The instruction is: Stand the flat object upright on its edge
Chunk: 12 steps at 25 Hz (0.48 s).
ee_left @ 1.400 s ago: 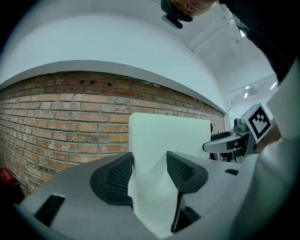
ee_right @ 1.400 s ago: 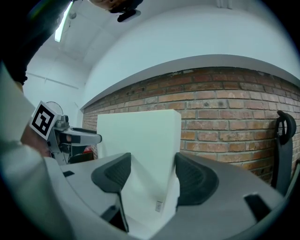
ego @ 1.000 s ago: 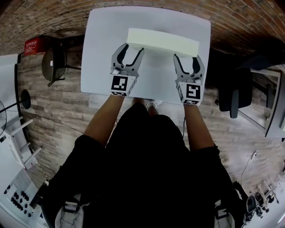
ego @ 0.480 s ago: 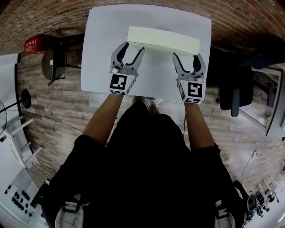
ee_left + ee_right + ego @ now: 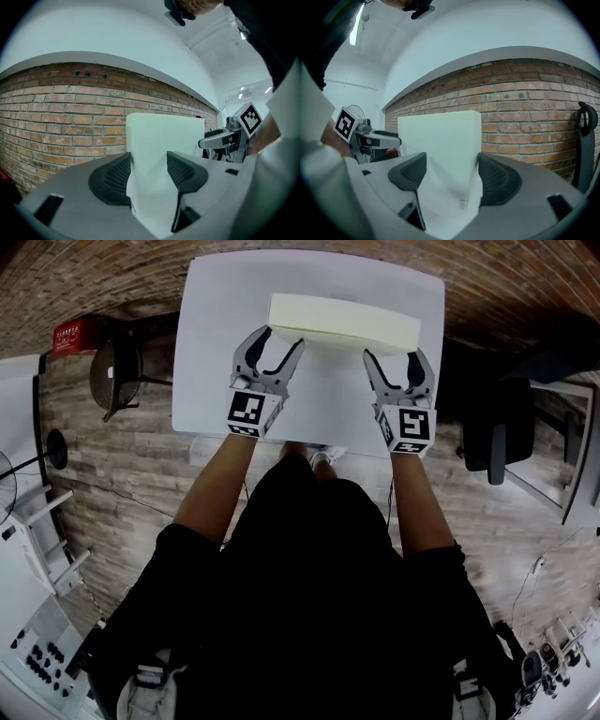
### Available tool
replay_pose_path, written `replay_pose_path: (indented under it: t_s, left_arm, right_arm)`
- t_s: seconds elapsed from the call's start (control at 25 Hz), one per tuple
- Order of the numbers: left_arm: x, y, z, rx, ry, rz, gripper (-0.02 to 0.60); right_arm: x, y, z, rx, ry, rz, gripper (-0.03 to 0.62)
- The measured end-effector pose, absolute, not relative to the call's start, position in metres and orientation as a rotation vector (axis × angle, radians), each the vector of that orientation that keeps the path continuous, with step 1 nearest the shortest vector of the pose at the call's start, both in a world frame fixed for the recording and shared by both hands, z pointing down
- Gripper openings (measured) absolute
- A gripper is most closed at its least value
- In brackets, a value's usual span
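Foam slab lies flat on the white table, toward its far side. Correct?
Not quite. The foam slab does not lie flat: it stands upright on its long edge on the white table, toward its far side. The left gripper view shows it rising tall in front of the brick wall.

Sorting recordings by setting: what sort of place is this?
Likely an indoor office or lab workroom: a brick wall, a plain white table, and what looks like a dark office chair beside it.
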State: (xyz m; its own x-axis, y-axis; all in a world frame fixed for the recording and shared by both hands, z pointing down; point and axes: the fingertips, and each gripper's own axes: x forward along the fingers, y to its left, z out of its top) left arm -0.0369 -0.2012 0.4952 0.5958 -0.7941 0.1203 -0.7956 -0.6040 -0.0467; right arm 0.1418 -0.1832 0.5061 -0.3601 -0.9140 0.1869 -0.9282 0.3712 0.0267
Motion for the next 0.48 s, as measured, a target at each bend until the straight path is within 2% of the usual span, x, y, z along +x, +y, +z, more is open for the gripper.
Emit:
replay_pose_path:
  t_s: [0.48]
  left_arm:
    - [-0.0376, -0.2025, 0.4941, 2.777, -1.388, 0.222, 0.247]
  right_arm:
    - [0.1411, -0.1853, 0.5041, 1.63, -2.492, 0.145, 0.357]
